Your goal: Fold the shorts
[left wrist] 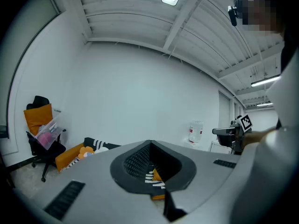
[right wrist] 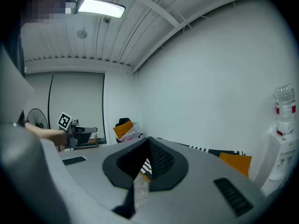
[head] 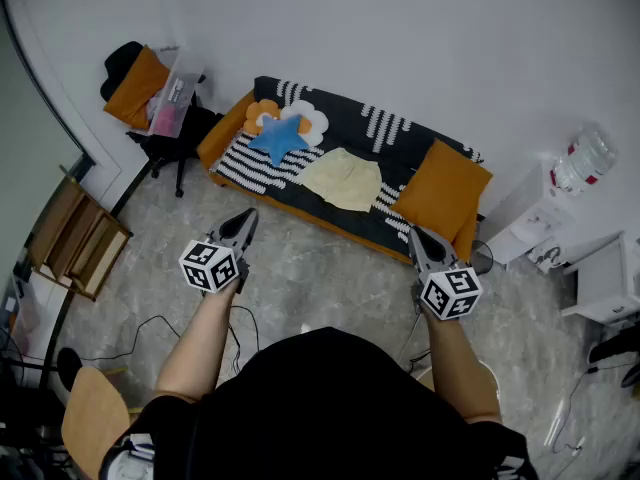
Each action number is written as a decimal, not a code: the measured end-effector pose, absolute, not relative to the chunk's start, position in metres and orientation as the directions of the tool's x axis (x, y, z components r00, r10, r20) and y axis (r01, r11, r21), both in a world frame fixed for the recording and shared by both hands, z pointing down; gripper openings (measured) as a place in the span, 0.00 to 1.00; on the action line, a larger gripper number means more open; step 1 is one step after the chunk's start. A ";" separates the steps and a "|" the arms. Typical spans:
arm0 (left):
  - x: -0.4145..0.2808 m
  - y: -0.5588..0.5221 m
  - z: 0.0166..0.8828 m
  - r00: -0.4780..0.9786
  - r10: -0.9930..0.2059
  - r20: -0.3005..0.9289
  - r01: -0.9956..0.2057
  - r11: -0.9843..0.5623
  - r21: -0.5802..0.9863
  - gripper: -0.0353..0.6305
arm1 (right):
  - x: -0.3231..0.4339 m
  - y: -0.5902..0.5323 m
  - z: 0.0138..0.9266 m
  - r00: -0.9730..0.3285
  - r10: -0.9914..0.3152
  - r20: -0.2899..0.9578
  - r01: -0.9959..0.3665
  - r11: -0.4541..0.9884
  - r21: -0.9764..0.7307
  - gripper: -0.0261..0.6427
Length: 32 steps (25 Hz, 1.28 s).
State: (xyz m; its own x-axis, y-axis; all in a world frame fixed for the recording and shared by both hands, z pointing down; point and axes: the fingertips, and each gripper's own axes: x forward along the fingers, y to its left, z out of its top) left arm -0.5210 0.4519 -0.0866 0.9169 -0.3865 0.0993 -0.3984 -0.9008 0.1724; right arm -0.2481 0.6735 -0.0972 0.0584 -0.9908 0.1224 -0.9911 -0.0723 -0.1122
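Observation:
Pale yellow shorts point(head: 343, 181) lie spread flat on a low sofa point(head: 330, 214) with a black-and-white striped cover, against the far wall. My left gripper point(head: 247, 220) is held over the floor, short of the sofa's left part, jaws shut and empty. My right gripper point(head: 415, 237) hangs level with it near the sofa's right front corner, also shut with nothing in it. Both point toward the sofa. In the left gripper view the jaws point(left wrist: 150, 143) meet at the tip, and the right gripper view shows the same point(right wrist: 148, 140).
On the sofa lie a blue star cushion point(head: 279, 136), a flower cushion point(head: 305, 115) and an orange pillow point(head: 441, 189). An office chair point(head: 160, 108) with orange cloth stands at left, a wooden rack point(head: 75, 238) nearer. A water dispenser point(head: 558, 198) is at right. Cables cross the marble floor point(head: 310, 278).

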 end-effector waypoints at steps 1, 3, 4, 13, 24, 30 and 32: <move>-0.519 0.456 -0.088 0.918 -0.383 0.099 -0.395 -0.903 0.171 0.08 | -0.246 0.675 -0.095 0.054 -0.990 0.127 -0.991 -0.068 -0.114 0.04; -0.515 0.463 -0.089 0.921 -0.377 0.099 -0.389 -0.906 0.165 0.08 | -0.242 0.677 -0.092 0.046 -0.990 0.136 -0.991 -0.062 -0.115 0.04; -0.513 0.466 -0.089 0.921 -0.376 0.100 -0.388 -0.908 0.161 0.08 | -0.239 0.679 -0.091 0.043 -0.989 0.139 -0.992 -0.059 -0.113 0.04; -0.492 0.484 -0.093 0.922 -0.371 0.113 -0.384 -0.915 0.123 0.08 | -0.218 0.686 -0.091 0.081 -0.989 0.124 -0.988 -0.096 -0.119 0.05; -0.488 0.495 -0.094 0.916 -0.377 0.133 -0.391 -0.915 0.096 0.08 | -0.213 0.693 -0.085 0.075 -0.984 0.164 -0.988 -0.095 -0.121 0.05; -0.484 0.493 -0.095 0.916 -0.374 0.142 -0.389 -0.917 0.092 0.08 | -0.204 0.689 -0.079 0.088 -0.980 0.177 -0.987 -0.109 -0.114 0.05; -0.483 0.492 -0.093 0.917 -0.370 0.147 -0.385 -0.918 0.092 0.08 | -0.203 0.689 -0.076 0.092 -0.979 0.181 -0.986 -0.115 -0.118 0.05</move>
State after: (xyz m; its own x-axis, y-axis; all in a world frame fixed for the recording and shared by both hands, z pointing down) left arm -0.4829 0.4923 -0.0928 0.9174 -0.3700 0.1468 -0.3851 -0.9183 0.0922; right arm -0.2028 0.6894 -0.0764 0.0924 -0.9791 0.1810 -0.9864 -0.1148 -0.1176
